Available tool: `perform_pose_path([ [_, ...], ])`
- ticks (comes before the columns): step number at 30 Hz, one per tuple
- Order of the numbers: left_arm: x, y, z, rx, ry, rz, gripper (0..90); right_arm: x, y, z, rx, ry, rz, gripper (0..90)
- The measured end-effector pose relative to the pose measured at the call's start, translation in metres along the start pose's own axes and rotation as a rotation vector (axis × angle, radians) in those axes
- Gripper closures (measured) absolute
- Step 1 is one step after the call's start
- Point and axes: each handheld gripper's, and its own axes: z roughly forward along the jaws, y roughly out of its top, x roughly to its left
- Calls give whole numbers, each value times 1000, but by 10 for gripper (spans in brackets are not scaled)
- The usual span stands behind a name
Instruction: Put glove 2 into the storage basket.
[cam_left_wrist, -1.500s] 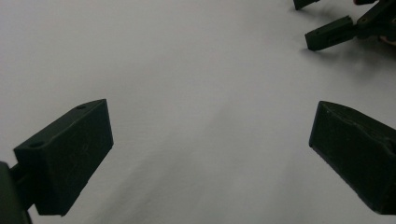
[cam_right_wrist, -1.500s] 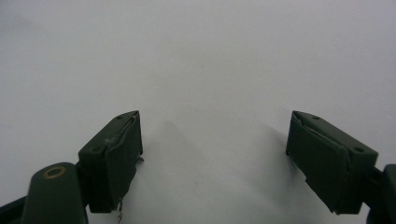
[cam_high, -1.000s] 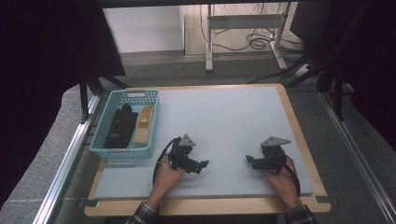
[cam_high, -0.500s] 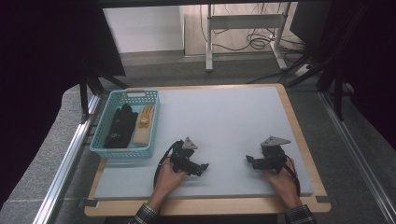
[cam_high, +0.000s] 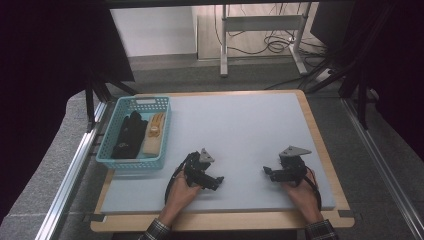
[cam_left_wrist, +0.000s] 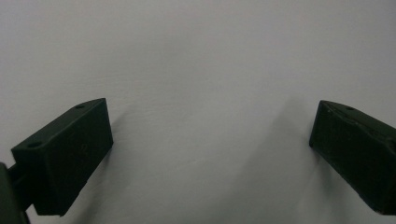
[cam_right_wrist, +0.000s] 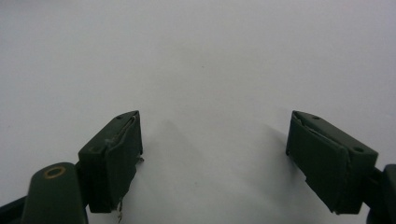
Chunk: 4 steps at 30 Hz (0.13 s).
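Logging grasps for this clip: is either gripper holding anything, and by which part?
Nothing is held: the left gripper and the right gripper both stand open over bare mat.

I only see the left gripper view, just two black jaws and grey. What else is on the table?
Observer: A blue basket sits at the table's left edge, up and left of the left gripper.
Operator: Is anything in it?
Observer: Yes, black gloves beside a tan glove.
Operator: Where is the other gripper?
Observer: The right gripper rests low on the mat, near the front right, pointing toward the left one.
Operator: Is it holding something?
Observer: No, in the right gripper view its jaws stand wide apart with bare mat between them.
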Motion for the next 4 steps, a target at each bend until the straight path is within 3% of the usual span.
perform_pose_path([
  [4, 0, 0, 0, 1, 0, 0, 0, 0, 0, 0, 1, 1, 3, 178],
])
